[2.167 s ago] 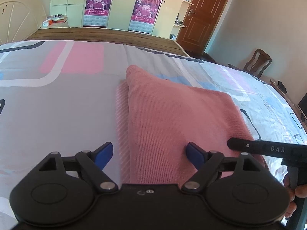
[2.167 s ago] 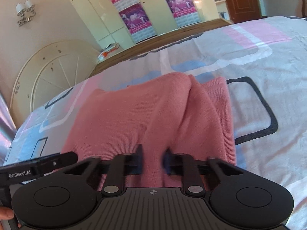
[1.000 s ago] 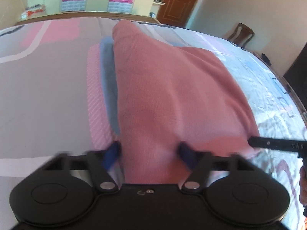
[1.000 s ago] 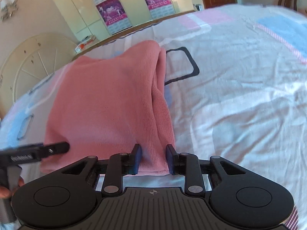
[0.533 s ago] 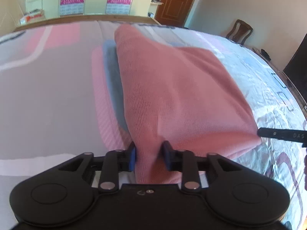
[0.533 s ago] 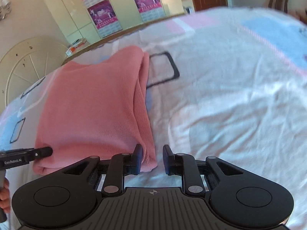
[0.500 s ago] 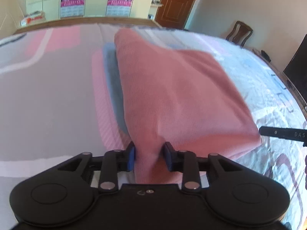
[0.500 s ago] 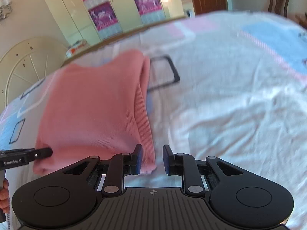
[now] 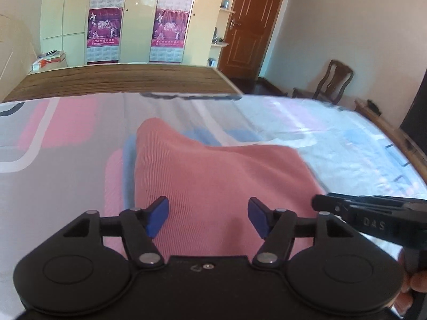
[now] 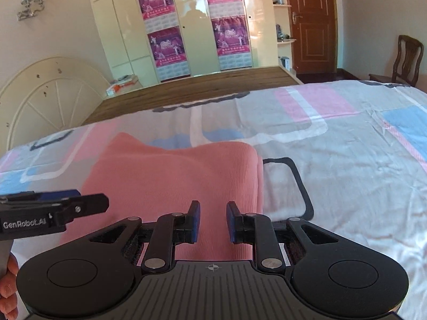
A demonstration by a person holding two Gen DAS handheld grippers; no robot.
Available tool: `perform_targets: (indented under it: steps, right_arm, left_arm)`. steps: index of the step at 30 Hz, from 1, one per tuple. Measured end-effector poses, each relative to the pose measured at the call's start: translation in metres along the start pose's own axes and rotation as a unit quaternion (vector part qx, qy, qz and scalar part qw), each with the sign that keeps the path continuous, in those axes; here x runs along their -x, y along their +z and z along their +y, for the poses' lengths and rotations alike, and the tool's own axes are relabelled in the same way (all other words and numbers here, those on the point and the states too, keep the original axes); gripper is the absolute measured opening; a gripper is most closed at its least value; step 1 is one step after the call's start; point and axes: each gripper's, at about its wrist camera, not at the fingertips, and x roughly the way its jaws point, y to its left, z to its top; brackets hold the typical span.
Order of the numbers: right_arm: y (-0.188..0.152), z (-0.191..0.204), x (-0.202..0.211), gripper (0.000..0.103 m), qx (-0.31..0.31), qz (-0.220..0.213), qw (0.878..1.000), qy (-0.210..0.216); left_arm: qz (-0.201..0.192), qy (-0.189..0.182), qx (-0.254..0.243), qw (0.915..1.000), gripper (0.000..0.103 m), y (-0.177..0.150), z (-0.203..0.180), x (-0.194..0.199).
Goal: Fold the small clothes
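Observation:
A folded pink knit garment (image 9: 213, 176) lies flat on the patterned bedsheet (image 9: 53, 160); it also shows in the right wrist view (image 10: 170, 176). My left gripper (image 9: 208, 214) is open wide above the garment's near edge, holding nothing. My right gripper (image 10: 213, 221) is partly open above the garment's near right part, holding nothing. The right gripper's fingers (image 9: 347, 206) show at the right of the left wrist view. The left gripper's fingers (image 10: 80, 205) show at the left of the right wrist view.
The bed's wooden footboard (image 9: 120, 80) runs along the far edge. Wardrobes with purple posters (image 10: 192, 26) stand behind it. A brown door (image 9: 250, 24) and a wooden chair (image 9: 333, 80) are at the right. A cream headboard panel (image 10: 45, 93) leans at the left.
Both grippers have let go of the garment and opened. They have lifted and drawn back from its near edge. The garment now lies flat on the bed.

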Motion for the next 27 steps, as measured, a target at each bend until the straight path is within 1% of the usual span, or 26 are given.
perform_targets:
  steps: [2,3,5,6,8,10,11,12,13,16,17,18,19,20,24,25,27]
  right_arm:
    - [-0.008,-0.008,-0.018,0.021,0.007,0.023,1.000,-0.011]
    - [-0.013,-0.013,-0.027,0.020,0.011,0.038,0.999,-0.015]
    - [-0.016,-0.018,-0.030,0.019,0.017,0.037,0.999,-0.011]
    - [-0.013,-0.017,-0.029,0.019,0.019,0.040,0.999,-0.010]
    - [-0.003,-0.016,-0.023,0.020,0.017,0.026,1.000,0.003]
    - [0.010,-0.013,-0.022,0.020,0.018,0.006,1.000,0.013]
    - [0.018,-0.012,-0.024,0.020,0.019,-0.001,1.000,0.012]
    - [0.026,-0.010,-0.030,0.020,0.019,-0.007,1.000,0.009]
    - [0.032,-0.009,-0.037,0.020,0.018,-0.010,1.000,0.002]
    - [0.044,-0.013,-0.061,0.020,0.005,-0.004,1.000,-0.011]
    - [0.043,-0.014,-0.067,0.020,0.010,0.000,1.000,-0.019]
    - [0.041,-0.014,-0.079,0.020,0.026,0.012,0.999,-0.039]
    - [0.039,-0.015,-0.088,0.020,0.039,0.025,0.998,-0.046]
    - [0.036,-0.018,-0.094,0.020,0.047,0.022,0.998,-0.043]
    - [0.038,-0.016,-0.085,0.020,0.054,0.019,0.997,-0.048]
    - [0.039,-0.016,-0.080,0.020,0.048,0.013,0.998,-0.044]
    - [0.037,-0.019,-0.067,0.020,0.032,-0.001,0.999,-0.023]
  left_arm:
    - [0.024,0.005,0.000,0.9997,0.064,-0.007,0.005,-0.015]
    - [0.029,0.006,-0.008,0.9995,0.064,-0.010,0.006,-0.019]
    - [0.027,0.010,-0.029,0.9992,0.064,-0.012,0.003,-0.017]
    - [0.029,0.011,-0.027,0.9992,0.064,-0.009,0.002,-0.014]
    - [0.015,0.004,-0.009,0.9998,0.064,0.001,0.003,-0.007]
    - [-0.002,0.008,-0.002,1.0000,0.066,0.016,0.003,-0.009]
    - [-0.004,0.014,0.001,0.9999,0.070,0.022,0.004,-0.013]
    - [-0.001,0.019,0.004,0.9998,0.072,0.027,0.005,-0.022]
    - [0.007,0.026,0.006,0.9996,0.072,0.031,0.007,-0.032]
    - [0.017,0.045,0.005,0.9988,0.073,0.031,0.011,-0.049]
    - [0.019,0.052,-0.003,0.9985,0.073,0.029,0.011,-0.053]
    - [0.018,0.055,-0.008,0.9983,0.073,0.027,0.012,-0.055]
    - [0.016,0.057,-0.010,0.9982,0.073,0.026,0.013,-0.056]
    - [0.016,0.058,-0.009,0.9982,0.073,0.027,0.014,-0.055]
    - [0.013,0.062,-0.003,0.9980,0.073,0.028,0.014,-0.042]
    - [0.012,0.064,-0.001,0.9978,0.074,0.028,0.015,-0.038]
    - [0.011,0.059,0.015,0.9981,0.080,0.023,0.017,-0.025]
